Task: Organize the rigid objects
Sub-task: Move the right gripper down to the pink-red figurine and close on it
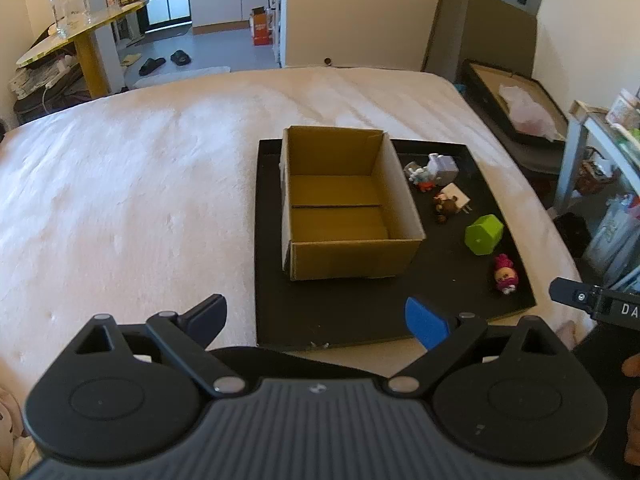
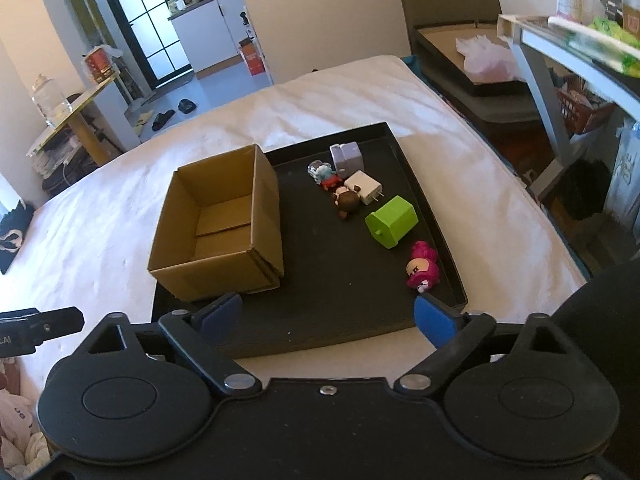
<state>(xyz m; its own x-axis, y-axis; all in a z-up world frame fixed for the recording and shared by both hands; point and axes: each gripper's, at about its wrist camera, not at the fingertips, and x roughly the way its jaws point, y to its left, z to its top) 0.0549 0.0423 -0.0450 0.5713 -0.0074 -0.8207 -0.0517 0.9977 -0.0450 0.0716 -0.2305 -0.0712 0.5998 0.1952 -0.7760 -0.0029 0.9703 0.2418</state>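
A bed with a pale cream cover [image 1: 140,168] carries a flat black rectangular tray [image 2: 344,280]; a kitchen doorway and a yellow-legged side table [image 1: 90,62] lie behind. The only legible writing is "DA" on the black housing of the right tool [image 2: 328,316] at the left view's edge. On the tray stand an open brown cardboard box [image 1: 344,204], empty, and beside it a grey block [image 2: 347,156], a white plug adapter [image 2: 364,186], small figurines, a green hexagonal plastic piece [image 2: 392,221] and a pink doll [image 2: 422,267]. Left tool [image 1: 316,322] and right tool hang spread wide, gripping nothing, above the tray's near edge.
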